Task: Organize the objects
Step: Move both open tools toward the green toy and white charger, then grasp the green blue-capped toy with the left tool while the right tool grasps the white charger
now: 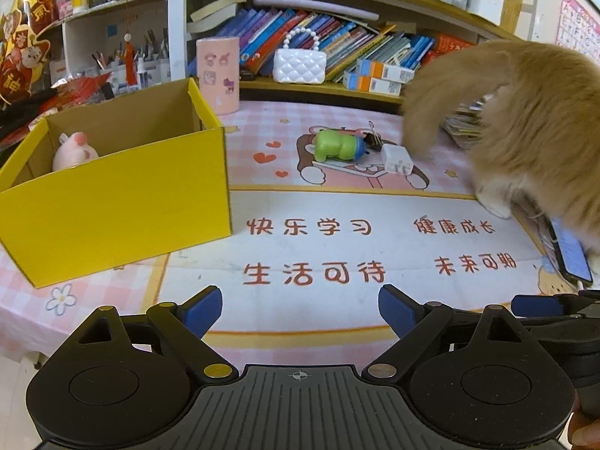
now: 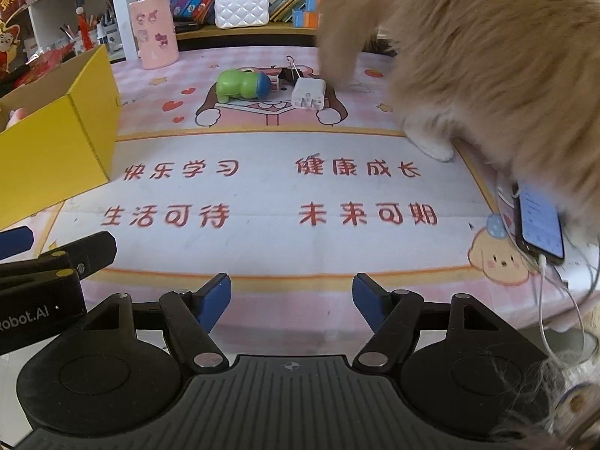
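Both grippers empty, jaws apart: left gripper (image 1: 300, 315), right gripper (image 2: 291, 296), at table's near edge. Green toy (image 1: 337, 145), charger (image 1: 396, 159), clip (image 1: 372, 138) mid-table toward far edge; box (image 1: 112, 202) at left edge. Risk: cat (image 1: 525, 123) beside charger may swat things or block reach.

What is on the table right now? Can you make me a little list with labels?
box: yellow cardboard box, open, on the left
inside box: pink plush toy
middle of table: green toy, black binder clip, white charger plug, close together
animal: orange cat standing on the right side
near cat: phone, screen lit, white cable attached
left gripper: open, empty
right gripper: open, empty
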`<move>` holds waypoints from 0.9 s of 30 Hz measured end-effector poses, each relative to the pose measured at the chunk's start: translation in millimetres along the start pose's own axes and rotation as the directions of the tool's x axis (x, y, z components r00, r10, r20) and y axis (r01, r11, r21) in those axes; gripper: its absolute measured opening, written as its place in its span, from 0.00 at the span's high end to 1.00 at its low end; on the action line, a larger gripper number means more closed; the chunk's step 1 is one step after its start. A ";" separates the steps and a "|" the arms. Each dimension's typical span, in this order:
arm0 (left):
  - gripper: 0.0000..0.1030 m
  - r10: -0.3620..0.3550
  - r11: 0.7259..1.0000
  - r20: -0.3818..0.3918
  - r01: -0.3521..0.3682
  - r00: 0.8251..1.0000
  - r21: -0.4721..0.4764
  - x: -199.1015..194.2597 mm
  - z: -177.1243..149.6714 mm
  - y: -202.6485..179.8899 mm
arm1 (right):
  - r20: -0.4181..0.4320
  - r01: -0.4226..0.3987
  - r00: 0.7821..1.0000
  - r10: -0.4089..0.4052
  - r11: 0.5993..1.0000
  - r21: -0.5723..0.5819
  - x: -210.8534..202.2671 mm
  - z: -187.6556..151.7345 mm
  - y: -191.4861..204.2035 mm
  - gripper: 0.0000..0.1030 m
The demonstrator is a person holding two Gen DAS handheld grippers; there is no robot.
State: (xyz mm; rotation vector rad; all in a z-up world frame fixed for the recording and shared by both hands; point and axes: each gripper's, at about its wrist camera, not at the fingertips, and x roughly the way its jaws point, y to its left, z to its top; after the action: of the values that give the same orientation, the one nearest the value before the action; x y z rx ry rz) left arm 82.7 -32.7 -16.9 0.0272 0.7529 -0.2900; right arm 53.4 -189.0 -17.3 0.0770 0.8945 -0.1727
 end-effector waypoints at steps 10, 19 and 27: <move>0.10 0.035 0.998 -0.024 -0.036 0.999 -0.042 45.5 37.0 -22.4 | 0.007 -0.030 1.000 0.030 0.998 -0.054 46.5 43.9 -29.2 0.32; 0.10 0.087 0.994 0.032 -0.085 0.996 -0.070 97.0 97.8 -41.5 | 0.098 -0.035 0.994 0.041 0.997 -0.066 97.9 106.3 -52.0 0.32; 0.10 0.090 0.991 0.017 -0.088 0.996 -0.103 169.2 148.1 -50.0 | 0.152 -0.064 0.985 0.084 0.989 -0.130 152.9 153.1 -60.0 0.32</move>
State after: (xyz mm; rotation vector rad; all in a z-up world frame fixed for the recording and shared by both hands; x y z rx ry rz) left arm 285.5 -141.9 -19.4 -0.0391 0.7425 -0.1664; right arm 254.0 -287.2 -40.8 -0.0194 0.7422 -0.0520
